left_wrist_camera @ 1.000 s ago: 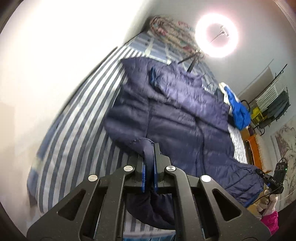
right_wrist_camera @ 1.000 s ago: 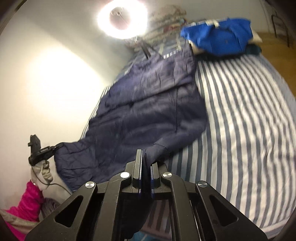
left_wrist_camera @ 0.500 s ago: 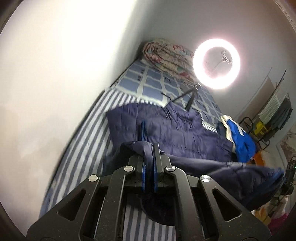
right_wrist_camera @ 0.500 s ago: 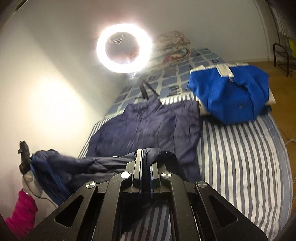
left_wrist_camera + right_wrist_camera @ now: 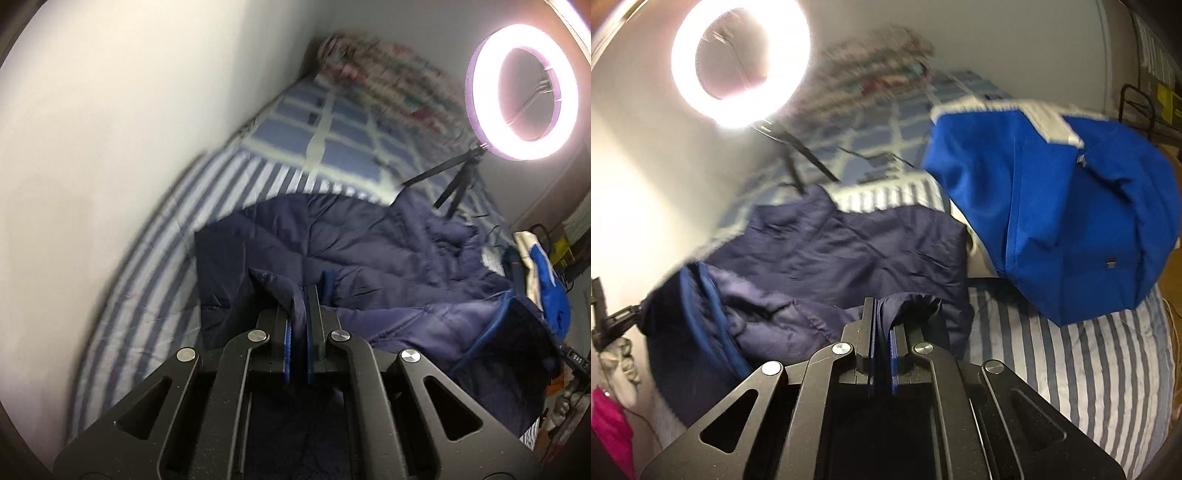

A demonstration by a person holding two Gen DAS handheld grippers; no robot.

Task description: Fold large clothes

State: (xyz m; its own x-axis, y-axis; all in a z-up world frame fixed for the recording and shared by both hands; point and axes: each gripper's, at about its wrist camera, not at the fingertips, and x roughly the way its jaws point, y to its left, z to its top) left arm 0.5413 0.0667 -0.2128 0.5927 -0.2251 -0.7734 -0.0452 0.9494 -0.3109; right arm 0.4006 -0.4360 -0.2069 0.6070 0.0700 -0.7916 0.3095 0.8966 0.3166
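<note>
A large navy puffer jacket (image 5: 332, 240) lies on the striped bed (image 5: 140, 295), its near half lifted and doubled over the far half. My left gripper (image 5: 300, 295) is shut on a fold of its navy fabric at the near left. In the right wrist view the jacket (image 5: 849, 240) fills the middle, and my right gripper (image 5: 882, 310) is shut on another fold of its edge. The lifted hem with blue lining (image 5: 701, 314) hangs between the two grippers.
A folded bright blue garment (image 5: 1052, 203) lies on the bed right of the jacket. A lit ring light (image 5: 524, 92) on a small tripod stands at the head of the bed, by a floral quilt (image 5: 388, 74). A white wall (image 5: 92, 129) runs along the left.
Both grippers have carried the jacket's near edge up and forward toward the head of the bed, doubling it over the far half. Both stay shut on the fabric.
</note>
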